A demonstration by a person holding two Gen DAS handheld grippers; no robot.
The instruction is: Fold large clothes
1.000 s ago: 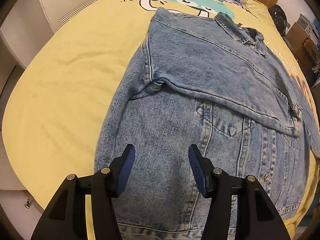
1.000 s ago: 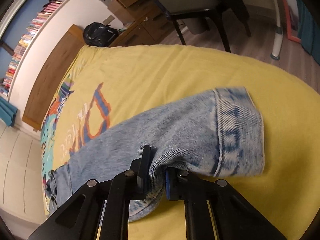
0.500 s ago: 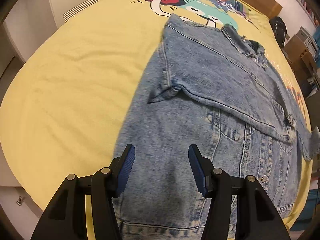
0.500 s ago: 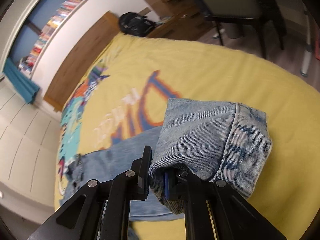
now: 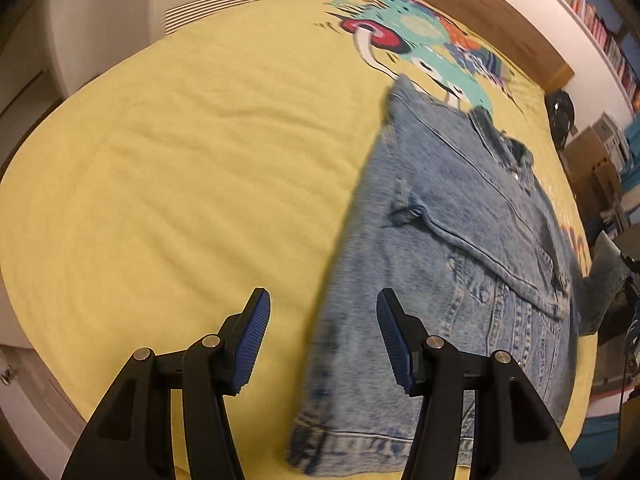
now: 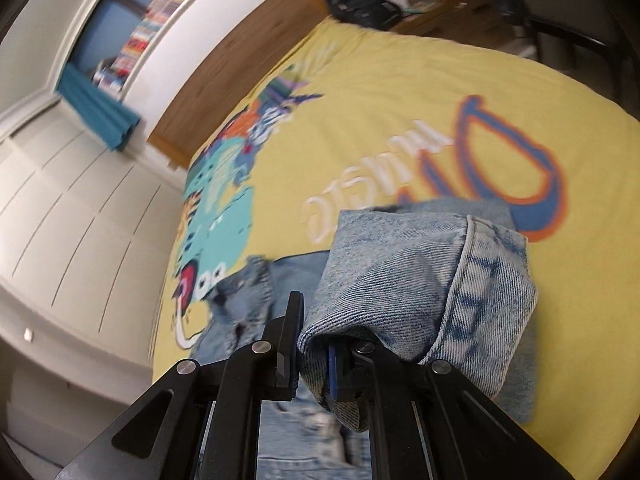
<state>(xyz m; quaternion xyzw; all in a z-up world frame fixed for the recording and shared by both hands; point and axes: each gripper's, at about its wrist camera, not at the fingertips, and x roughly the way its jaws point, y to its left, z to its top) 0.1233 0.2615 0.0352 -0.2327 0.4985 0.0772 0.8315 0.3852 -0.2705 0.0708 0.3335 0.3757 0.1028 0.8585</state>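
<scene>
Denim jacket [image 5: 460, 248] — flat, sleeve [image 6: 420, 280] lifted

A bed [image 5: 180, 168] with a yellow cartoon-print cover fills the room, its wooden headboard [image 6: 240, 60] against a white wall. Above runs a bookshelf [image 6: 168, 0] (spines blurred); cream panelled cupboards [image 6: 68, 200] stand alongside.

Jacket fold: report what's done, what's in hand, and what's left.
Done: one sleeve already lies folded across the jacket on the bed. In hand: the right gripper is shut on the other sleeve's cuff, lifted over the jacket. The left gripper is open, holding nothing. Left: lay that sleeve down, then fold the body.
</scene>
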